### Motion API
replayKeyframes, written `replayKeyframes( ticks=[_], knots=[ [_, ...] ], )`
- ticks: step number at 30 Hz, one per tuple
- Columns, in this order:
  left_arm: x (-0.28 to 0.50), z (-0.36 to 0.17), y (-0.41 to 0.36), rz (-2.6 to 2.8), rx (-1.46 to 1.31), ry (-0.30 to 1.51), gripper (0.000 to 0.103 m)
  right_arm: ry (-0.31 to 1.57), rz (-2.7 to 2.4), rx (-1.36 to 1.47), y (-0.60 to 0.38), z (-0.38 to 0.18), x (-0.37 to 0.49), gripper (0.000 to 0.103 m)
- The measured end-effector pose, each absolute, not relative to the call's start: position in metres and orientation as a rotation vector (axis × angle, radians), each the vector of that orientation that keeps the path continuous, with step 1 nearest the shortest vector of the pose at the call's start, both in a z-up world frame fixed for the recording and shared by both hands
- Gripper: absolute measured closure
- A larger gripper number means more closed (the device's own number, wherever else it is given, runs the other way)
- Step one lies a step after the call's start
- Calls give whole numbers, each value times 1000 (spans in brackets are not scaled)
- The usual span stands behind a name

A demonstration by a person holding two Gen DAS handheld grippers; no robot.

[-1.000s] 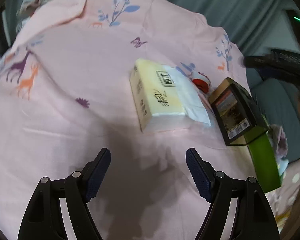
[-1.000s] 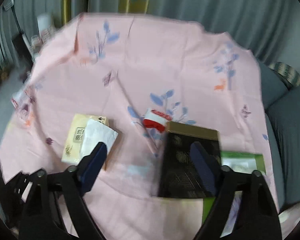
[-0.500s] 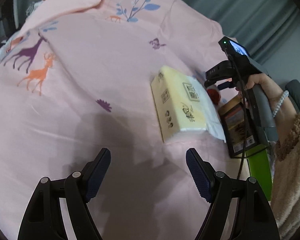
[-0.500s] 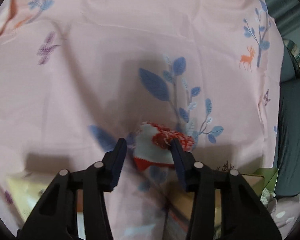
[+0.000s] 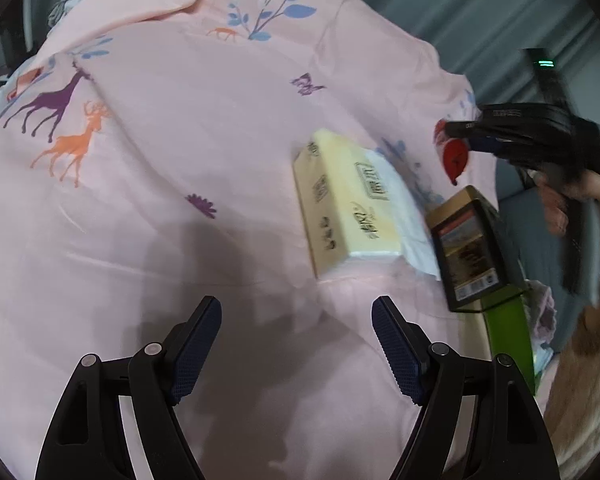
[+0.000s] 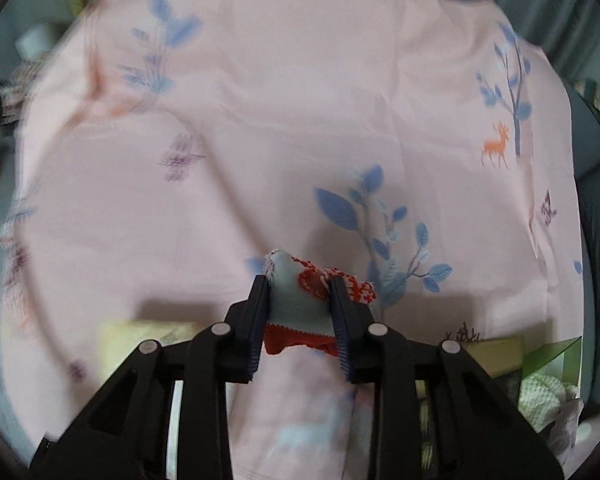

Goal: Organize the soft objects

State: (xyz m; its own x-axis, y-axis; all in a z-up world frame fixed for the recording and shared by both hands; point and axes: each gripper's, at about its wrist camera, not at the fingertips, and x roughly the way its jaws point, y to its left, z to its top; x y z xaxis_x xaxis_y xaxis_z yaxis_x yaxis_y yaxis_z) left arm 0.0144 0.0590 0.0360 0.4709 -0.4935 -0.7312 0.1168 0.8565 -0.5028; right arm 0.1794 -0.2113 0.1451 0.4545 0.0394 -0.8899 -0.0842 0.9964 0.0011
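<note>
My right gripper (image 6: 300,280) is shut on a small red and white knitted sock (image 6: 300,300) and holds it above the pink printed sheet (image 6: 284,120). In the left wrist view the right gripper (image 5: 460,132) shows at the right with the red sock (image 5: 455,156) hanging from it. My left gripper (image 5: 296,312) is open and empty, low over the sheet (image 5: 180,152). A yellow tissue pack (image 5: 348,204) lies ahead of it to the right.
A dark box with a gold rim (image 5: 470,248) lies right of the tissue pack, on a green box (image 5: 508,340). The green box (image 6: 556,360) holds pale soft items (image 6: 544,400). Grey curtains hang behind the bed.
My right gripper has closed on the sock and lifted it off the sheet. My left gripper has drifted slightly and stays open.
</note>
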Motion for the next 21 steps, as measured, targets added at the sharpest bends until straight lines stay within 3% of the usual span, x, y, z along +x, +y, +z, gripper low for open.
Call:
replayKeyframes(
  ticks=[6,11,18,21],
  knots=[
    [6,41,59,-345,-371,992,25,1031,280,-42,-196,162,79,73],
    [0,43,55,-335,-352,987,25,1066,288,-89,-189,123,12,72],
    [-5,42,44,-337,-299,995,25,1125,261,-65,-183,71,-7,66],
    [-7,43,42,-325,-292,992,25,1111,277,28,-189,75,-6,40]
  ],
)
